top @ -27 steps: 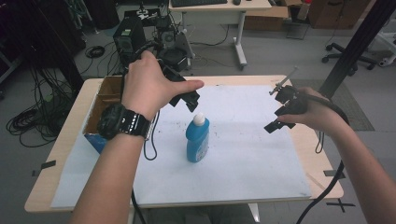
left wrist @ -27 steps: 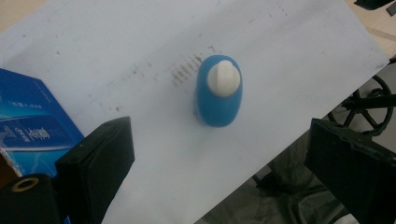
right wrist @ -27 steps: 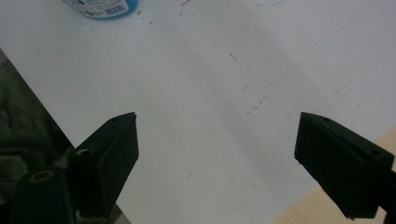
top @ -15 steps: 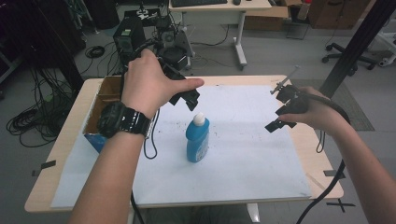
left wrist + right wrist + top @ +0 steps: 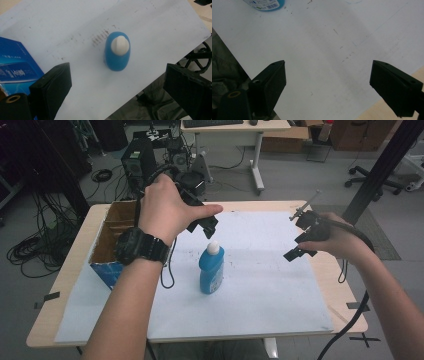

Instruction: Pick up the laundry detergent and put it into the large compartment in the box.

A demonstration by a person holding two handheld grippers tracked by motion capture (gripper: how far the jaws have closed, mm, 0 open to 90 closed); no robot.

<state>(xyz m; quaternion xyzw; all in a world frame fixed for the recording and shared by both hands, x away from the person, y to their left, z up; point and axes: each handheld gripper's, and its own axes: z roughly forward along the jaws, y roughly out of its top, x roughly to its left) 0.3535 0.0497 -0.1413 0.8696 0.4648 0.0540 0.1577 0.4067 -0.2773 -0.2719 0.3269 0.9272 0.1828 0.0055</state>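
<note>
High view: the blue bottle [image 5: 211, 269] stands upright on the counter's white sheet [image 5: 260, 285], right of the cardboard box [image 5: 111, 237]. Left gripper view: the left hand-held gripper [image 5: 117, 82], released, hovers above the bottle [image 5: 117, 51]. Right gripper view: the right hand-held gripper [image 5: 328, 80], released, well apart from it.

Looks like a lab or office workspace: computer tower [image 5: 138, 162], cable tangles [image 5: 35, 251] on the floor, desk [image 5: 235, 127], rolling chair [image 5: 372, 176].
</note>
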